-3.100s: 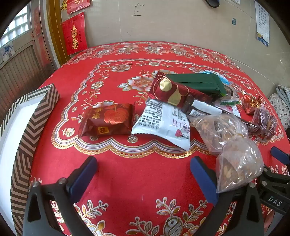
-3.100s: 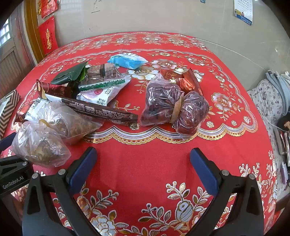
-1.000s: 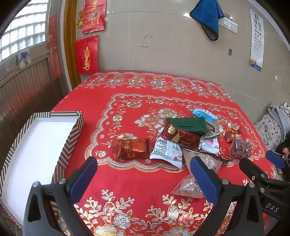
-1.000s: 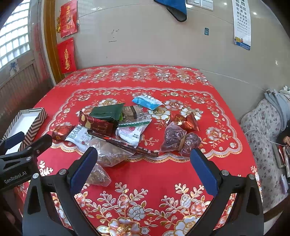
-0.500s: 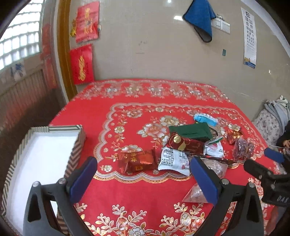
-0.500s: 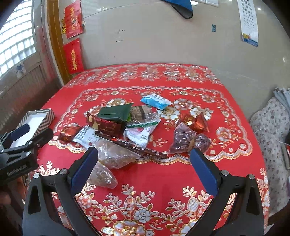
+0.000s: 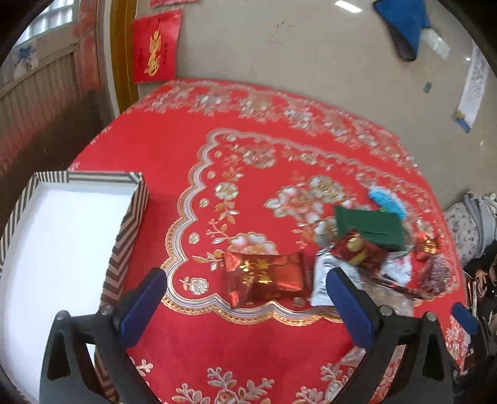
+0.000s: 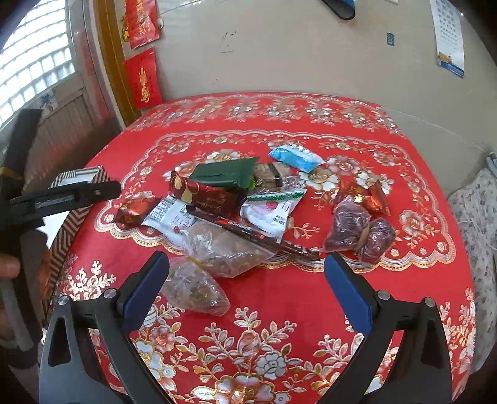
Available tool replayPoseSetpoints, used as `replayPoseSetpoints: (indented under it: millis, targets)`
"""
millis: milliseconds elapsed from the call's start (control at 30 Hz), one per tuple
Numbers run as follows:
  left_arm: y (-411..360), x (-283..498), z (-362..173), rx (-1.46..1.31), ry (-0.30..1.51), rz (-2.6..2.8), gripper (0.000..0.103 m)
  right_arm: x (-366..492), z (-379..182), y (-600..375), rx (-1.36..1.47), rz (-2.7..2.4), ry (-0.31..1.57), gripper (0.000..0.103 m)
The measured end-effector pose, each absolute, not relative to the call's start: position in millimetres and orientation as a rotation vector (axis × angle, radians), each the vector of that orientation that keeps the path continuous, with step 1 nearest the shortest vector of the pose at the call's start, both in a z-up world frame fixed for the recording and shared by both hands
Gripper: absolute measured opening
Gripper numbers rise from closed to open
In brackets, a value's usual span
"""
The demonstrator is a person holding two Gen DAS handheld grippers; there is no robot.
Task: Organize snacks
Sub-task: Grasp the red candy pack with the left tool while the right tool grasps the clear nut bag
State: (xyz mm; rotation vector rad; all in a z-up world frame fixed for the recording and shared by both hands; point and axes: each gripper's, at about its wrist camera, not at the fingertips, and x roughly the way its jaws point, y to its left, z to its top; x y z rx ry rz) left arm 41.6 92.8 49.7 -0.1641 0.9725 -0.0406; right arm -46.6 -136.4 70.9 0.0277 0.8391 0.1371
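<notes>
A pile of snacks lies on the red tablecloth. A red foil packet (image 7: 264,276) (image 8: 132,209) is at the pile's left end, next to a white packet (image 8: 170,217), a dark red packet (image 8: 206,194), a green packet (image 7: 369,227) (image 8: 225,177), a blue packet (image 8: 295,157), clear bags of nuts (image 8: 217,248) and a bag of red dates (image 8: 357,231). A striped box with a white inside (image 7: 127,223) (image 8: 66,223) stands at the table's left edge. My left gripper (image 7: 245,304) is open and empty above the red foil packet. My right gripper (image 8: 245,286) is open and empty over the nut bags.
The round table stands against a beige wall with red hangings (image 7: 155,46) and a blue cloth (image 7: 403,21). Floral fabric (image 7: 469,223) lies beyond the table's right edge. The left gripper's body (image 8: 62,195) reaches in from the left of the right wrist view.
Both grippers rose and pulled back from the pile, so more of the table shows. The left view has now swung left and down toward the red foil packet and the box. Both stay open.
</notes>
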Motion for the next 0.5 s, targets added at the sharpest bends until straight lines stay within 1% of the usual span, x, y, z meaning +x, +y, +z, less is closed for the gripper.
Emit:
replayPoseSetpoints:
  millis: [333,400,433,500]
  targets:
    - [78,68,21,-0.149,1.096,-0.046,0.102,-43,68,-135,0.045,0.148,0.852,0.101]
    - [73,70,19,-0.138,1.097,-0.045,0.102,-42,67,-133,0.036,0.150,0.852,0.101]
    - [71,71,19,-0.131,1.101,-0.044,0.101,-42,67,-132,0.036,0.152,0.855,0.101]
    - [69,74,16,-0.132,1.117,-0.052,0.093,-40,64,-130,0.043,0.164,0.869,0.101]
